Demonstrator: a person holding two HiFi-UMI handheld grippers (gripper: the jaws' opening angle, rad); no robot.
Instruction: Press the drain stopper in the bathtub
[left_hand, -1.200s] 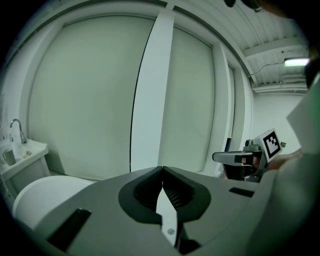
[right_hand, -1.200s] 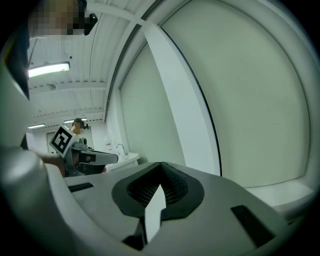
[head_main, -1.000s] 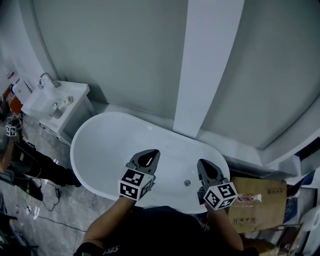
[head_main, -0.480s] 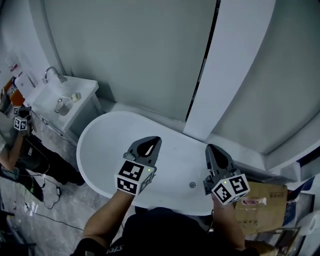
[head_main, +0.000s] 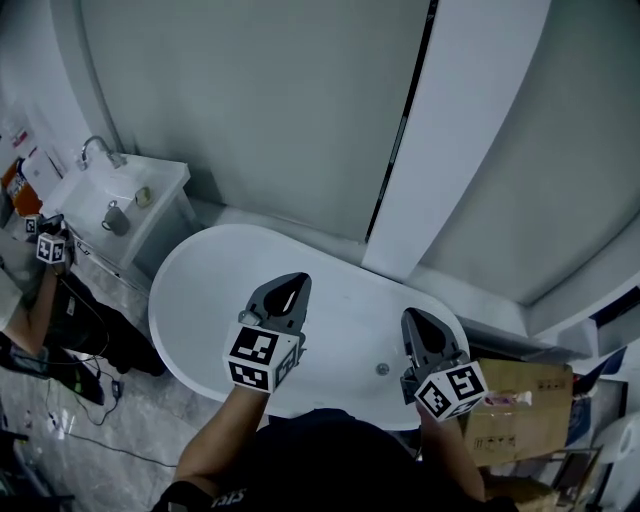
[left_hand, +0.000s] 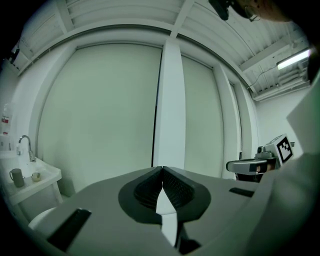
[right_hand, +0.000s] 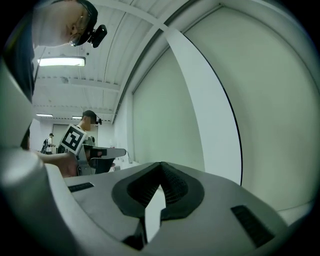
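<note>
Since both my grippers hang above the bathtub (head_main: 172, 282) rather than down inside it, I judge the pressing not yet done. The drain stopper (head_main: 381, 369) sits on the bathtub's floor close to its near rim, bare and untouched. My left gripper (head_main: 296, 283) hovers over the bathtub's middle, jaws together on nothing. My right gripper (head_main: 411, 320) hangs over the bathtub just beside the stopper, jaws likewise meeting at the tips and empty. What is left: lower the right one onto the stopper and push.
</note>
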